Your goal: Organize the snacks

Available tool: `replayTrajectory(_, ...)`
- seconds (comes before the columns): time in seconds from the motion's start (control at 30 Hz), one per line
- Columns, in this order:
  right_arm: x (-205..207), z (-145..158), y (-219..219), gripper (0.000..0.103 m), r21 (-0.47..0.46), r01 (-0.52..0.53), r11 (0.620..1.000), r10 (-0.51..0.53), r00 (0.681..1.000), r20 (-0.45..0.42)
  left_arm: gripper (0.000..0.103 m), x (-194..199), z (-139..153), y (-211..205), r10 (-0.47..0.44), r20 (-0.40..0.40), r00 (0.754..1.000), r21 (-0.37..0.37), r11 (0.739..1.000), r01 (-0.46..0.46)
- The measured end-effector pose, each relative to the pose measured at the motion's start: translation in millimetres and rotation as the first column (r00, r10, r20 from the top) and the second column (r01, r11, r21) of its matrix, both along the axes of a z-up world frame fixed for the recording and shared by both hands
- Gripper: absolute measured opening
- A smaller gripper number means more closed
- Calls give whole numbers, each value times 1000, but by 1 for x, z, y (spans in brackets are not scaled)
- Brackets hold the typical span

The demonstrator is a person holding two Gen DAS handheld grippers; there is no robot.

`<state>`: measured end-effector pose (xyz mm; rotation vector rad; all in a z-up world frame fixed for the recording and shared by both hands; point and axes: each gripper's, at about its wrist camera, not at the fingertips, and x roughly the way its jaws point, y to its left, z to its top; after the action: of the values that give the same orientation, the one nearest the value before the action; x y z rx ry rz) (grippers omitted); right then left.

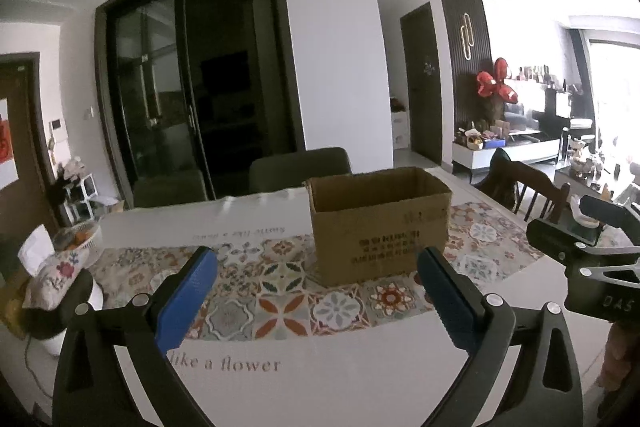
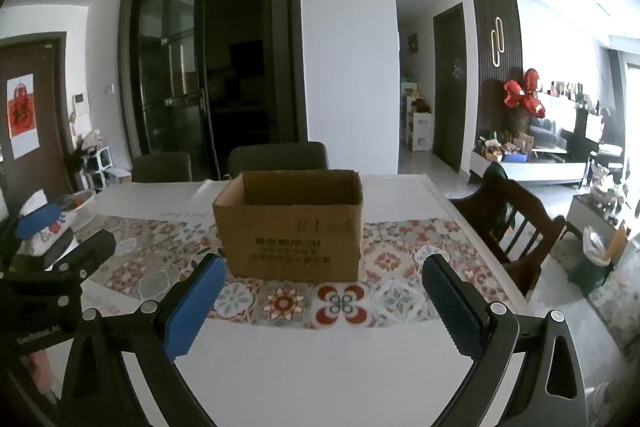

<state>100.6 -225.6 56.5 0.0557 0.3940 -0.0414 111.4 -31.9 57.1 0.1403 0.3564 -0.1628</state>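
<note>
Left wrist view: left gripper spread wide, nothing between the pads; cardboard box sits on the patterned tablecloth ahead, slightly right, not touching. Right wrist view: right gripper also wide apart and empty; box ahead, slightly left, top open.

Brown cardboard box, top open, upright on tiled-pattern cloth, mid table; contents not visible.

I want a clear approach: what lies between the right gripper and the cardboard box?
Only patterned tablecloth; the right wrist view shows nothing else between the open right gripper and the cardboard box.
</note>
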Motion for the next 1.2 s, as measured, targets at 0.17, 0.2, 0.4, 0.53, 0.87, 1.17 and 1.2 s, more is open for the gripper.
replayTrajectory(0.17,-17,-3,2,100,10,11,1000,-11,1000,-1,103,-15,0,2,-2,8,1000,1,1000,2)
replayTrajectory(0.2,-18,-3,2,100,10,12,1000,-12,1000,-1,103,-17,0,2,2,12,1000,2,1000,-2)
replayTrajectory(0.4,-31,-3,4,100,-4,22,1000,-22,1000,10,103,-24,2,4,10,17,1000,-3,1000,-10)
replayTrajectory(0.53,-38,-2,4,100,-6,24,1000,-24,1000,20,103,-28,3,5,10,27,1000,1,1000,-10)
replayTrajectory(0.87,-41,-1,3,100,-8,31,999,-31,999,23,103,-31,3,5,13,42,999,9,1000,-14)
replayTrajectory(1.17,-45,3,3,100,-18,41,999,-40,999,29,103,-32,2,6,17,51,999,12,1000,-17)
replayTrajectory(1.2,-44,4,3,100,-19,42,999,-41,999,29,103,-32,2,6,17,51,999,14,1000,-18)
